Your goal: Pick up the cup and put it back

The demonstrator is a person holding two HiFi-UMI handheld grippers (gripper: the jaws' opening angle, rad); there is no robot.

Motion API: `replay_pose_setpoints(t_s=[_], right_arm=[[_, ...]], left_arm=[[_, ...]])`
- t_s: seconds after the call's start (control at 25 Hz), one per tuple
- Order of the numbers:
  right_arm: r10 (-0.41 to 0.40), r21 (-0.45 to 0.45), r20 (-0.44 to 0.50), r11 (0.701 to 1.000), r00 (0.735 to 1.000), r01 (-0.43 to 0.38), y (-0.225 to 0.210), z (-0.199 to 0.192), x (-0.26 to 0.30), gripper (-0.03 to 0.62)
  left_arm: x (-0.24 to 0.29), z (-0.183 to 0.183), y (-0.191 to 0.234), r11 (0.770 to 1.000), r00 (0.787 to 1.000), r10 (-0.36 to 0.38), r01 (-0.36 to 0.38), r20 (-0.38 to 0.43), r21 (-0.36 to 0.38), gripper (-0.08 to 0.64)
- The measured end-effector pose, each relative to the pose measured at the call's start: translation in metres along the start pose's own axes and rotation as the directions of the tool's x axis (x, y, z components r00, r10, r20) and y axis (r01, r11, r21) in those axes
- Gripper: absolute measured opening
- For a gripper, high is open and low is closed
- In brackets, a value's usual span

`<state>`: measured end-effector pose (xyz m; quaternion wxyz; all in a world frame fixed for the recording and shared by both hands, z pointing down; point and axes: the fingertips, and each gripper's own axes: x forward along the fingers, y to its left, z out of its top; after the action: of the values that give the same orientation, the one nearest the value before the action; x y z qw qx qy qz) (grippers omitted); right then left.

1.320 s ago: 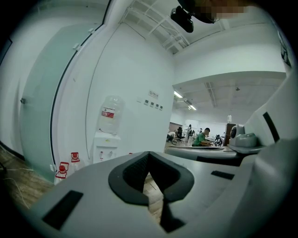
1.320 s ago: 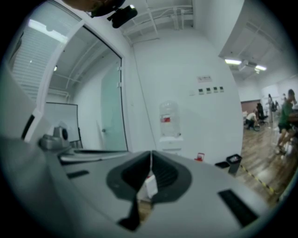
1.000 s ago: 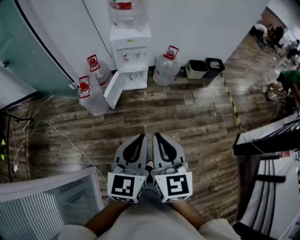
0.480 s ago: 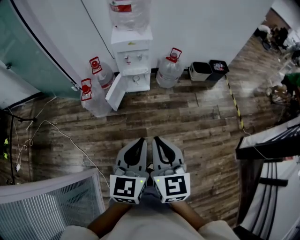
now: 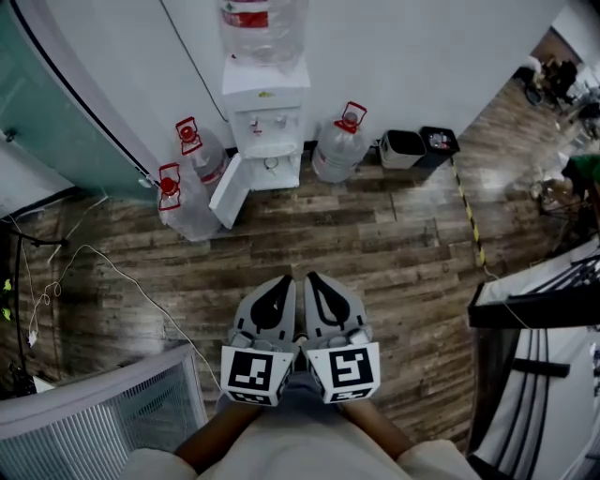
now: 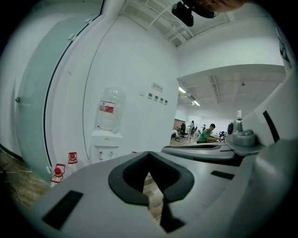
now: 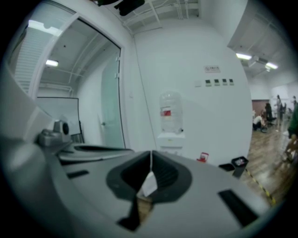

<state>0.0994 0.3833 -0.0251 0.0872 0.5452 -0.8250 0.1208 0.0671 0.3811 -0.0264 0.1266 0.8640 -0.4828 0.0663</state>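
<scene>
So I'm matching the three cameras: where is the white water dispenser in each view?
Head view: the water dispenser stands top centre, against the wall.
Left gripper view: dispenser left of centre, lower half.
Right gripper view: dispenser just right of centre.
Shared landmark: the red-labelled bottle on top of it.

Looks like an office to me: water cooler (image 5: pixel 265 112) against the far white wall with spare jugs (image 5: pixel 338 145) and bins (image 5: pixel 419 145) beside it, wood-look floor (image 5: pixel 375 244), glass partition (image 5: pixel 56 103) on the left, and people at desks (image 6: pixel 205 135) far off right under strip lights
</scene>
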Motion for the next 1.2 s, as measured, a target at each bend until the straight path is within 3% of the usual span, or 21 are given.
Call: replay_pose_setpoints(t_s=[0.56, 1.2], right_arm=[[0.021, -0.010, -0.064, 1.000, 0.998, -0.022, -0.008, 0.018, 0.110, 0.025], [-0.029, -0.040, -0.056, 0.999, 0.998, 0.027, 0.003, 0.055, 0.196, 0.025]], left_arm=[[0.072, 0.014, 0.082, 0.999, 0.999, -0.004, 0.002, -0.051, -0.032, 0.008], [0.114, 0.061, 0.155, 0.996, 0.996, -0.080, 0.081, 0.030, -0.037, 0.008]])
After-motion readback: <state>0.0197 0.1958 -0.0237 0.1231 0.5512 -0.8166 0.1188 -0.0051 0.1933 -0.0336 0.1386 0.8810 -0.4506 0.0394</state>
